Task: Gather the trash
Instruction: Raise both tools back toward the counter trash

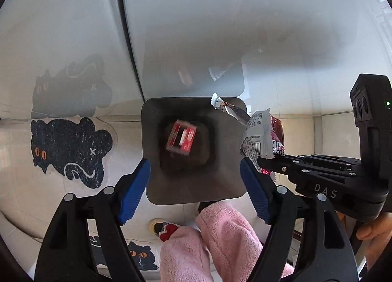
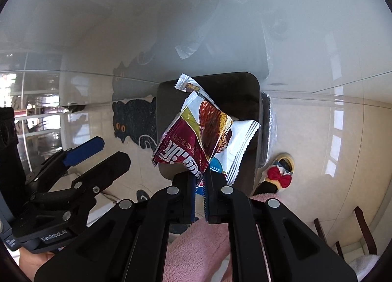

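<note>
Two snack wrappers [image 2: 203, 134], one maroon and one mostly white, hang bunched together from the right gripper [image 2: 201, 184], whose jaws are nearly closed and pinch the wrappers by their lower edges. They hang right over the mouth of the dark square bin [image 1: 220, 184], which stands on the tiled floor against a glossy white cabinet. The left gripper [image 1: 196, 184] is wide open with nothing between its blue pads [image 1: 137, 188], and it looks straight down into the bin, where a small red carton [image 1: 181, 139] shows blurred inside, either falling or lying near the bottom. The wrappers look feather-light, thin and crinkly, so they should need very little squeeze, but their glossy film is likely slippery and springy, and a loose one may drift sideways instead of dropping straight. Pinching a crimped end seal or a folded, doubled part seems the surest hold, as here. The carton looks light and thin-walled, easy to crush. Pink fleece trouser legs [image 1: 220, 240] and a slipper with a red bow [image 2: 279, 174] stand just beside the bin.
</note>
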{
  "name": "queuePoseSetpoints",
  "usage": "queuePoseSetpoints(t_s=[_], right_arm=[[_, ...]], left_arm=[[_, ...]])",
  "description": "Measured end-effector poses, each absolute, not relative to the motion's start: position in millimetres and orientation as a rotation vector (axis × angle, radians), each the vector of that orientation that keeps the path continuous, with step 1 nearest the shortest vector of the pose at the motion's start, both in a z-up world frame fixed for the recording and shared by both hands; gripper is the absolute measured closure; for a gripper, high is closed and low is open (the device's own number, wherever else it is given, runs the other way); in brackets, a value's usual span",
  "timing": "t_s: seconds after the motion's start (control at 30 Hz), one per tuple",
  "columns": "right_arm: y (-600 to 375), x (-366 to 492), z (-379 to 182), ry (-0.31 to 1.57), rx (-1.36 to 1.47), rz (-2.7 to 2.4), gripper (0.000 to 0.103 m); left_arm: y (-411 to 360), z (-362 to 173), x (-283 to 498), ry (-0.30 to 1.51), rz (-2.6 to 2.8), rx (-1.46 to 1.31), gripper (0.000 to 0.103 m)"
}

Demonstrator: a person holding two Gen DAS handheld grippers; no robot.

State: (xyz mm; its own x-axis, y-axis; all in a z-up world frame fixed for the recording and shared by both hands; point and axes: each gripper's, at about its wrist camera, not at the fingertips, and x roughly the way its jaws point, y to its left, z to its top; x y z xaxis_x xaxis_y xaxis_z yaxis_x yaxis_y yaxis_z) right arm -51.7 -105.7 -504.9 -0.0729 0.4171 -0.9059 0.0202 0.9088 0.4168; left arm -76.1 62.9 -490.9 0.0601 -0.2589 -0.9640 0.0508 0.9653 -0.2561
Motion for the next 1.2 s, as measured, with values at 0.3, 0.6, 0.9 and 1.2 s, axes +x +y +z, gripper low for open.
queuePoseSetpoints(t_s=[0.3,0.6,0.9,1.2], right_arm=[[-114,-52,-487,1.594,0.367,0.318,0.038],[-141,-74,-383,1.463,0.299,0.346,0.013],[-208,-95,-254,1.243,0.355,0.291,0.003],[-260,-83,-164,1.061,0.373,0.227,0.003]], left_arm=[[79,-456,-77,1.466,-0.165,-0.172,0.028],[89,-359,-95,1.368,-0.145,-0.2,0.01],[75,-250,-107,1.2,-0.201,-0.192,0.008],[51,-167,-92,1.056,-0.245,-0.17,0.008]])
